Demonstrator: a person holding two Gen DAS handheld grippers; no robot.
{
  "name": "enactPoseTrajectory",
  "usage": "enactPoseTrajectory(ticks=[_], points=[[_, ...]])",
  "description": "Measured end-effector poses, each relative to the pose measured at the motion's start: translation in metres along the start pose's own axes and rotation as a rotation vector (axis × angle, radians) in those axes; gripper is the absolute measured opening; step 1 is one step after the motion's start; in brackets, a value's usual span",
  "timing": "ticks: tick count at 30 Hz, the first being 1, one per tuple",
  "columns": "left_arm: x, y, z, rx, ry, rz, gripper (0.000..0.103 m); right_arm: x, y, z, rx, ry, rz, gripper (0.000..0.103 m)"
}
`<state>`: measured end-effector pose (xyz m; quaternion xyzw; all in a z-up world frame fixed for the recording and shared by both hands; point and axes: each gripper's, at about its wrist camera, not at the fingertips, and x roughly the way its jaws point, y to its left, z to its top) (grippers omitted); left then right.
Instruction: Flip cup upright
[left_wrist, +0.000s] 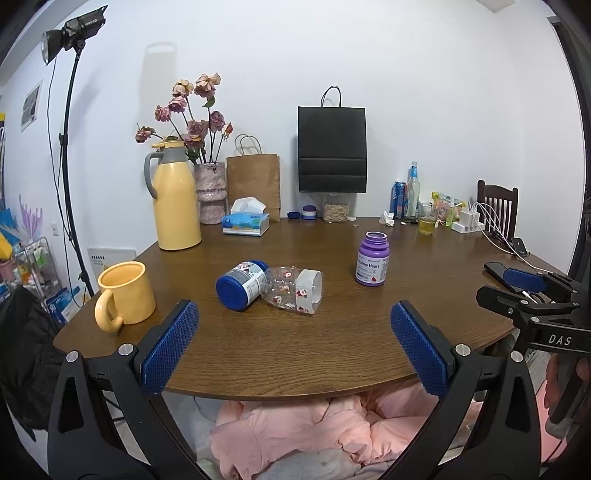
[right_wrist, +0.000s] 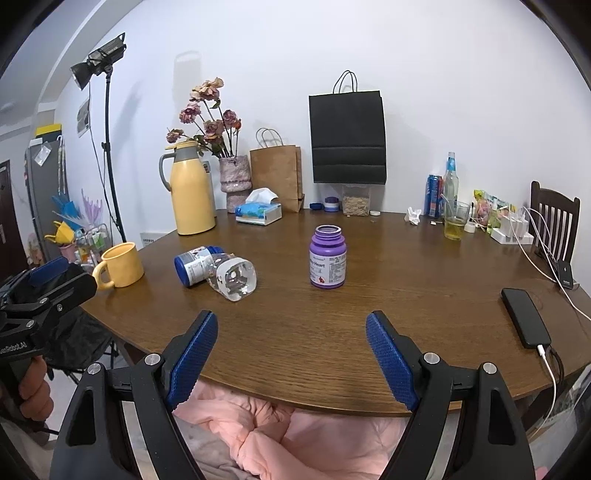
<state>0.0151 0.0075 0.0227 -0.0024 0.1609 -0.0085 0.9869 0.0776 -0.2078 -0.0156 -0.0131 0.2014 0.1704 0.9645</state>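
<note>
Clear plastic, printed with small red flowers, made up the cup (left_wrist: 293, 290), which lay on its side near the middle of the brown wooden table (left_wrist: 332, 350). Its open mouth faced roughly 4 o'clock in the left wrist view. A blue-lidded bottle (left_wrist: 242, 284), also on its side, lay against the cup at its 9 o'clock, the two touching. A purple bottle (left_wrist: 372, 264) stood upright and uncapped, apart from the cup at its 2 o'clock.

The yellow mug (left_wrist: 125, 295) stood upright near the table edge, well apart from the cup at its 9 o'clock, handle toward the camera. The yellow thermos jug (left_wrist: 176, 199) stood further back at 11 o'clock, next to a vase of dried roses (left_wrist: 209, 192). A tissue box (left_wrist: 245, 223), a brown paper bag (left_wrist: 255, 184) and a black paper bag (left_wrist: 332, 149) were ranged along the wall side.

The left gripper (left_wrist: 293, 347) was spread wide and held nothing, its blue pads over the near table edge, the cup at its 12 o'clock and not touched. The right gripper (right_wrist: 291, 363) was likewise wide apart and empty, over the near edge, with the cup at its 11 o'clock. A black phone (right_wrist: 524, 317) lay on a charging cable at the right gripper's 3 o'clock
</note>
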Motion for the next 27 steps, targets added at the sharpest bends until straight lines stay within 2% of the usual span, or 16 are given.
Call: enactPoseTrajectory(ticks=[6, 15, 27], points=[[0.0005, 0.0019, -0.0005, -0.012, 0.006, 0.003, 0.103, -0.0011, -0.0020, 0.0001, -0.006, -0.005, -0.009, 0.086], [-0.0074, 0.0007, 0.0018, 0.002, -0.041, -0.010, 0.103, -0.0095, -0.0030, 0.0028, -0.019, -0.053, -0.019, 0.086], [-0.0091, -0.0038, 0.0015, 0.012, -0.045, -0.012, 0.103, -0.0071, -0.0002, 0.0024, -0.024, -0.045, -0.010, 0.086]])
